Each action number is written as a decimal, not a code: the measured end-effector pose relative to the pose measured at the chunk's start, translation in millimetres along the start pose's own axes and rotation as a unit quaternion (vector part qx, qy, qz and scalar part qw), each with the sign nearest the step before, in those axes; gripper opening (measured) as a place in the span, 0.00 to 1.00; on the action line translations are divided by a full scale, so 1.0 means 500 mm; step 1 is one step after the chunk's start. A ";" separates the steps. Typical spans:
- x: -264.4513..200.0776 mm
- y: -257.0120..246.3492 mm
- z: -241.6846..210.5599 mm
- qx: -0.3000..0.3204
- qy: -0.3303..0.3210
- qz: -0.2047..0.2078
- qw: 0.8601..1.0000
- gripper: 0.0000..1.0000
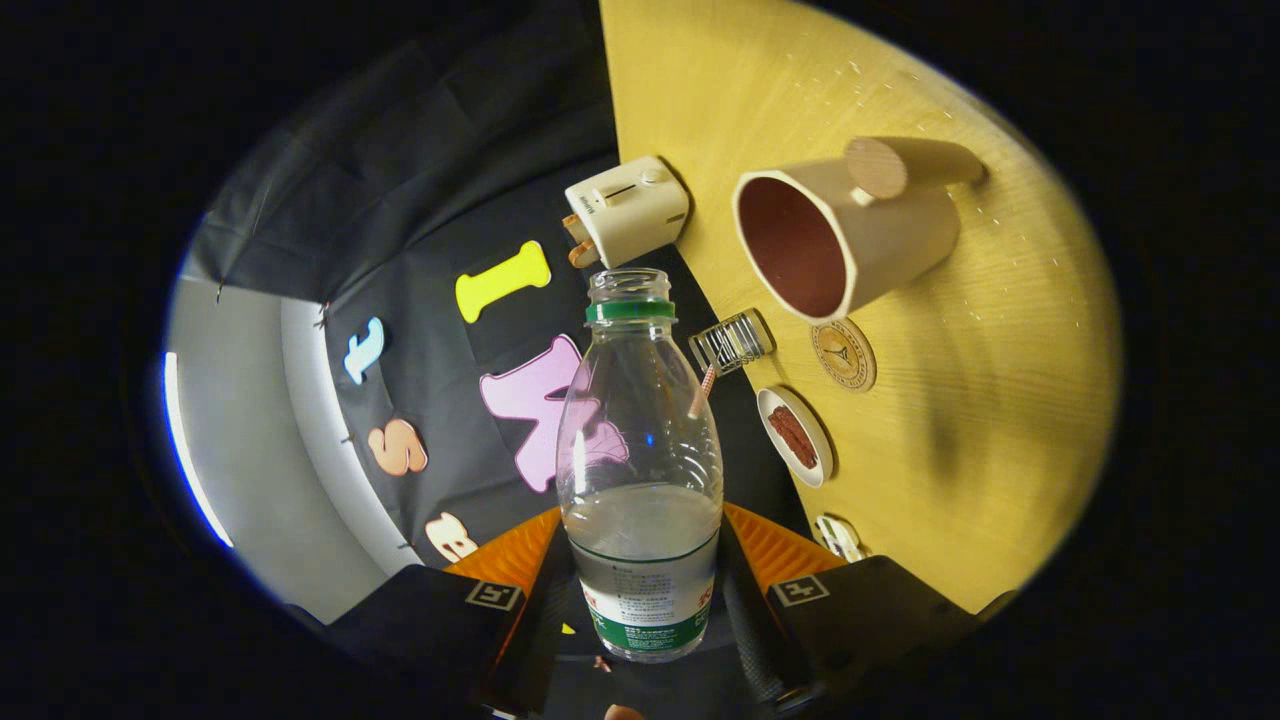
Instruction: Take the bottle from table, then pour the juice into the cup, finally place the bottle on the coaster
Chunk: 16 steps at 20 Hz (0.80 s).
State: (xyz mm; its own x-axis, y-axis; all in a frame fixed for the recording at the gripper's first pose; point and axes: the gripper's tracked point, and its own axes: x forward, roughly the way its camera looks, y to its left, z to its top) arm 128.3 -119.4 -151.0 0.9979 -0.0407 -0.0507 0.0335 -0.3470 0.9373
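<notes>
Fingers of the gripper [640, 590] pressed on either side of the bottle [640, 470], holding it by its lower body. Its long axis ran straight ahead along the fingers, open neck pointing forward, clear liquid pooled in the lower part. Beyond it, the cup [845, 235] stood on the table [1000, 400] near its edge, with the coaster [843, 354] just beside it. A toaster [627, 209] sat at the table's edge.
</notes>
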 end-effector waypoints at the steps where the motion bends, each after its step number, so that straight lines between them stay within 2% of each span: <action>1: 0.000 0.000 0.001 -0.027 0.002 -0.003 1.000 0.75; 6: -0.004 0.006 0.010 -0.151 0.003 -0.014 0.989 0.75; 9: -0.015 0.009 0.003 -0.230 0.003 -0.019 0.973 0.75; 12: -0.026 0.005 0.002 -0.326 0.001 -0.035 0.945 0.75; 16: -0.034 0.012 -0.026 -0.439 0.008 -0.039 0.897 0.75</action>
State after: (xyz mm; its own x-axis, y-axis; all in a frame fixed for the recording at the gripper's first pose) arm 112.0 -108.7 -140.1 0.9911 -0.0323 -0.1290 0.1266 0.5250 0.8416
